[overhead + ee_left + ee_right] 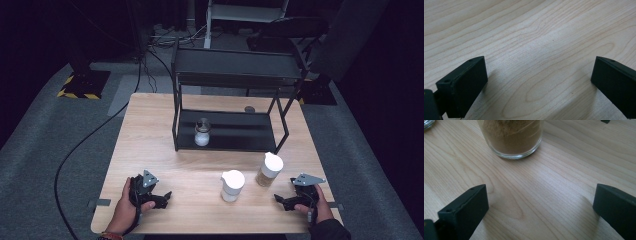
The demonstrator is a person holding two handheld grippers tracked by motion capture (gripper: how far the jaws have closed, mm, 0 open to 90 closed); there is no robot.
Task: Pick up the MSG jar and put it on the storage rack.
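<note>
Two white-lidded glass jars stand near the front of the wooden table (150,150): one with white contents (232,185) in the middle, one with brown powder (269,169) (511,137) to its right. A third small jar (202,132) sits on the lower shelf of a black metal rack (230,90). My left gripper (167,196) (537,82) rests open at the front left, over bare wood. My right gripper (278,200) (540,207) is open at the front right, its jaws pointing at the brown jar, a short way from it.
The rack has two tiers and stands at the table's back half. A small dark round object (249,109) lies behind the rack's lower shelf. Grey carpet, cables and dark equipment surround the table.
</note>
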